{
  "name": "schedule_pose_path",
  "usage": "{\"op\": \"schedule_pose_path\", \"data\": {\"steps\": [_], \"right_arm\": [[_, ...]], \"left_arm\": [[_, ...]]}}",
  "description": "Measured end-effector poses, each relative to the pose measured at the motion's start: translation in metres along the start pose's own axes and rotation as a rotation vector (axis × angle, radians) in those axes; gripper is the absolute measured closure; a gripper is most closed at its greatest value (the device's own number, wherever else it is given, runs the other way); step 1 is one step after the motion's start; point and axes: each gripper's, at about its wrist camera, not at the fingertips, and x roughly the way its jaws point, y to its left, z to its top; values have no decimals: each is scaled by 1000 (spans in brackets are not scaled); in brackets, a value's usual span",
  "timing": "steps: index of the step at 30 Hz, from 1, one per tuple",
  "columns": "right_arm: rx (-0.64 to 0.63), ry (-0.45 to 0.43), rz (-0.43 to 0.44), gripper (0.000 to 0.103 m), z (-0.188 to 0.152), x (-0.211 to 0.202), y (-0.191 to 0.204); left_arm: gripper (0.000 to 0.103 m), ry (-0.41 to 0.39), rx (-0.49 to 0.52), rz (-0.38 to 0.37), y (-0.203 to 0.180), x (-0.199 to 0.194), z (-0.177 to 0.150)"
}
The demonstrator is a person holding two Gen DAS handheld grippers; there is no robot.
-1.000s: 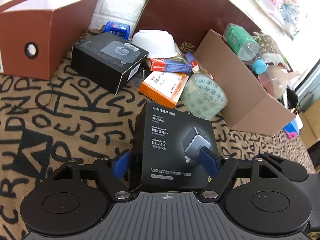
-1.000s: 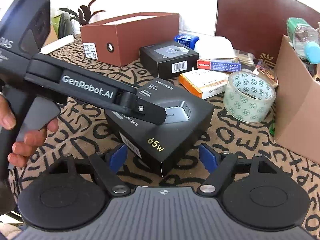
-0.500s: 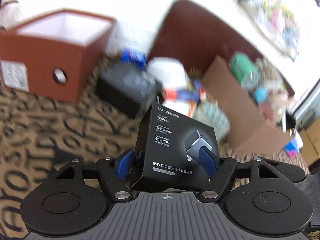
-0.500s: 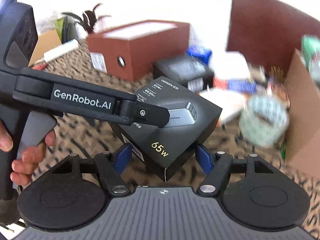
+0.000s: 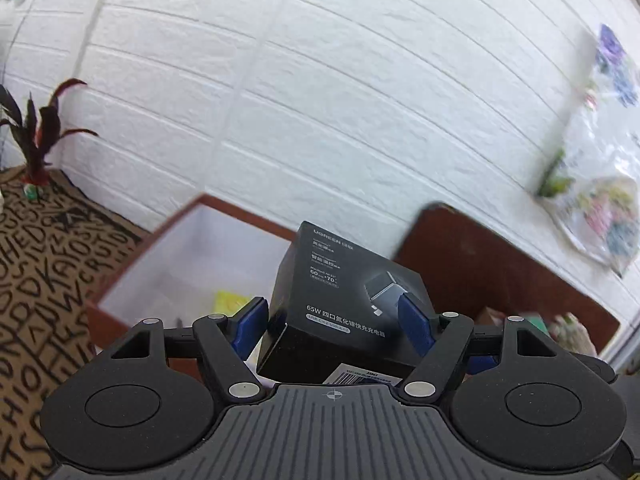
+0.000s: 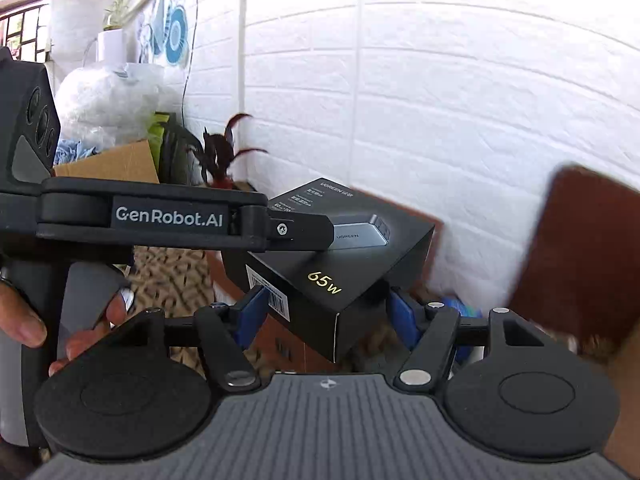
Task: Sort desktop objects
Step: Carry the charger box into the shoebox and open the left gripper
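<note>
The open brown storage box [image 5: 132,276] sits below and ahead, its white interior mostly free apart from a yellow item [image 5: 230,300] at the bottom. A white brick wall [image 5: 320,100] closes off the space right behind it. A dark red chair back [image 5: 500,264] blocks the right, a potted plant [image 5: 38,136] stands at the far left.

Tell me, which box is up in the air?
The black charger box, high off the patterned cloth; the brown open box sits on it.
</note>
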Motion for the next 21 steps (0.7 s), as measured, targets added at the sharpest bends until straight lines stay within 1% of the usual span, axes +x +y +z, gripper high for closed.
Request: {"op": "schedule_pose_path", "data": {"steps": [4, 10, 14, 19, 21], "right_arm": [[-15, -3, 22, 34, 15, 42, -3], [-15, 60, 40, 35, 21, 103, -8], [20, 112, 53, 35, 23, 140, -22], [14, 147, 44, 35, 27, 173, -31], [9, 160, 39, 35, 28, 185, -32]], "left_arm": [[31, -7, -53, 28, 34, 25, 15], [31, 53, -115, 52, 81, 71, 25], [30, 106, -137, 72, 102, 100, 29], [30, 165, -153, 94, 117, 131, 36], [29, 172, -145, 105, 122, 140, 37]]}}
